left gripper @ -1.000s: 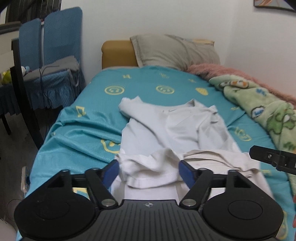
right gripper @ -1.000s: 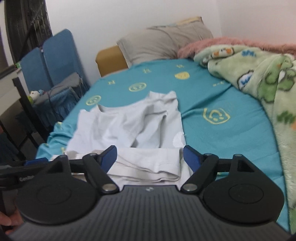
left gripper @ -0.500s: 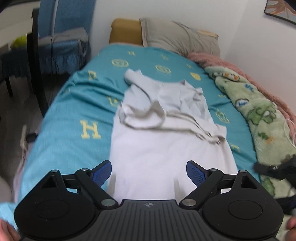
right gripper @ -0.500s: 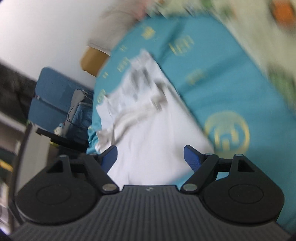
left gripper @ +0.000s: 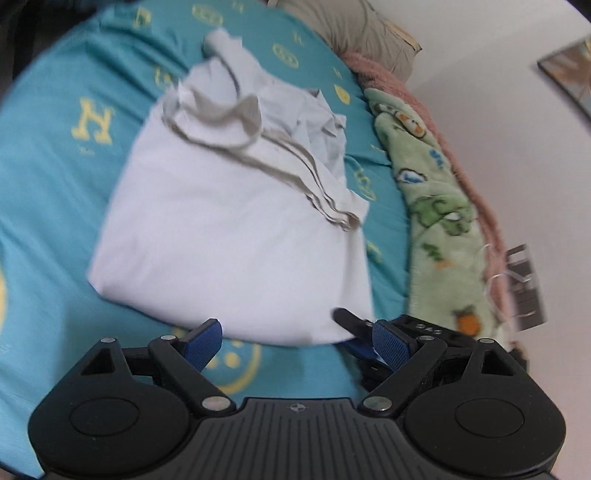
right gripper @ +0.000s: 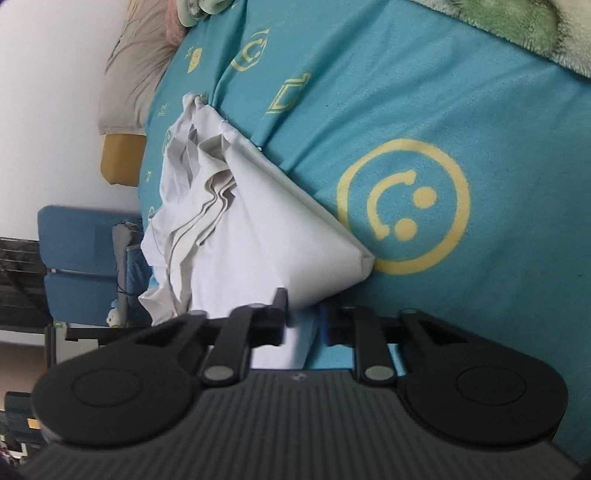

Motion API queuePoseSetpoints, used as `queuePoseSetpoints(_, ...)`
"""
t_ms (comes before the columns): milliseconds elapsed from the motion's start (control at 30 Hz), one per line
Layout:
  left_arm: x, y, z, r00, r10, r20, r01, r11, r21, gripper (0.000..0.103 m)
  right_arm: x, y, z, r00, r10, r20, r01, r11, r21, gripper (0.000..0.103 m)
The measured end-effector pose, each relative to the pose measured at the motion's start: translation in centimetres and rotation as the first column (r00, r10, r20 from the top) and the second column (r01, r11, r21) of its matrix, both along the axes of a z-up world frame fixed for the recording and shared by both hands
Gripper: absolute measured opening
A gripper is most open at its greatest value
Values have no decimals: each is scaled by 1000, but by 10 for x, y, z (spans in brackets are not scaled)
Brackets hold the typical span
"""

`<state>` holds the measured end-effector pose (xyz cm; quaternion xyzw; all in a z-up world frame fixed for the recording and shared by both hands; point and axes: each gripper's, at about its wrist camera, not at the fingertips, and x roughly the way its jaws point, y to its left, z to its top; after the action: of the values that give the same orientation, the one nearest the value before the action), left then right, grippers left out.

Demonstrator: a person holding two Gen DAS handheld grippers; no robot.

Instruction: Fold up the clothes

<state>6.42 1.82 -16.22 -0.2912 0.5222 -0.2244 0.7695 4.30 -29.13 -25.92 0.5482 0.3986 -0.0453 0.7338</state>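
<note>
you are holding the left tool (left gripper: 297, 341) with its blue-padded fingers (left gripper: 205, 339) spread wide and nothing between them, hovering just above the near edge of the white garment (left gripper: 236, 229). the garment is lying on the bed's teal sheet (left gripper: 48, 177), which is printed with yellow symbols. its near part is lying smooth and flat, while its far part is bunched in loose folds with grey hem lines running across them. the near edge is sitting beside a yellow smiley print that is showing between the left tool's fingers.

your right tool (right gripper: 304, 323) is turned on its side, so the bed is looking tilted in its camera. its fingers are drawn close together and are pinching a near fold of the white garment (right gripper: 258, 243) between them; white cloth is filling the narrow gap. from that grip the fabric is spreading out to a corner that is touching the ring of a large yellow smiley (right gripper: 402, 206) on the sheet. in the left camera the right tool's black tip (left gripper: 354, 321) is showing at the garment's near right corner, just beside the left tool's right finger.

a green fleece blanket (left gripper: 436, 192) with cartoon prints is lying along the right side of the bed, near the garment but apart from it. a beige pillow (left gripper: 354, 26) is resting at the head of the bed, well apart from the garment. a blue chair (right gripper: 81, 258) is standing beside the bed in the right camera.
</note>
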Motion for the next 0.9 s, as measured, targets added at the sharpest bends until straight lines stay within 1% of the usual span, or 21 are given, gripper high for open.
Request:
queuePoseSetpoints(67, 5, 0, -11, 998, -14, -61, 9, 996, -93, 91, 1, 0, 8, 999, 11, 44, -11, 1000, -13, 9)
queuePoseSetpoints(100, 8, -3, -18, 996, -21, -82, 11, 993, -120, 91, 2, -1, 13, 997, 15, 74, -14, 1000, -14, 9)
queuePoseSetpoints(133, 10, -5, -23, 995, -23, -98, 9, 990, -139, 91, 2, 0, 19, 994, 17, 107, -16, 1000, -12, 9)
queuePoseSetpoints(200, 15, -8, -33, 994, -3, -111, -13, 989, -149, 91, 3, 2, 30, 986, 19, 167, -18, 1000, -10, 8)
queuePoseSetpoints(233, 17, -8, -36, 993, 21, -112, -37, 989, -143, 91, 3, 2, 35, 981, 19, 192, -17, 1000, -10, 8)
queuePoseSetpoints(300, 21, 1, -36, 988, 128, -92, -136, 987, -88, 90, 2, 0, 43, 974, 13, 227, -11, 1000, -11, 8)
queuePoseSetpoints(333, 22, 6, -37, 980, 180, -80, -185, 981, -62, 88, 2, -1, 46, 971, 9, 239, -6, 1000, -15, 8)
queuePoseSetpoints(400, 25, 15, -37, 959, 279, -53, -280, 960, -20, 88, 4, -4, 49, 967, 1, 255, 4, 1000, -21, 8)
queuePoseSetpoints(467, 22, 29, -36, 934, 354, -50, -356, 934, -40, 77, 5, -8, 49, 967, -12, 256, 15, 1000, -11, 7)
queuePoseSetpoints(500, 21, 35, -37, 921, 384, -59, -387, 920, -57, 75, 6, -8, 48, 967, -16, 255, 18, 1000, -7, 7)
queuePoseSetpoints(533, 20, 40, -37, 911, 407, -65, -410, 909, -69, 70, 8, -9, 48, 967, -18, 253, 20, 1000, -5, 7)
queuePoseSetpoints(567, 19, 44, -37, 903, 425, -66, -430, 900, -76, 58, 8, -8, 48, 967, -17, 253, 20, 1000, -8, 7)
queuePoseSetpoints(600, 19, 45, -36, 898, 436, -55, -439, 896, -69, 50, 9, -8, 49, 967, -13, 254, 18, 1000, -17, 7)
queuePoseSetpoints(667, 19, 47, -33, 891, 454, -26, -454, 889, -59, 28, 9, -5, 51, 965, -5, 261, 16, 999, -41, 7)
queuePoseSetpoints(700, 21, 48, -29, 887, 462, -14, -462, 884, -74, 21, 9, -5, 52, 964, -2, 267, 16, 999, -52, 7)
queuePoseSetpoints(767, 24, 51, -22, 880, 475, 13, -472, 875, -105, 13, 9, -5, 57, 960, 5, 280, 17, 997, -76, 7)
queuePoseSetpoints(833, 26, 53, -5, 881, 470, 55, -461, 878, -126, 9, 10, -5, 65, 956, 15, 292, 16, 994, -105, 7)
queuePoseSetpoints(900, 30, 53, 19, 880, 463, 104, -447, 883, -143, 8, 16, -6, 84, 950, 30, 310, 10, 992, -128, 7)
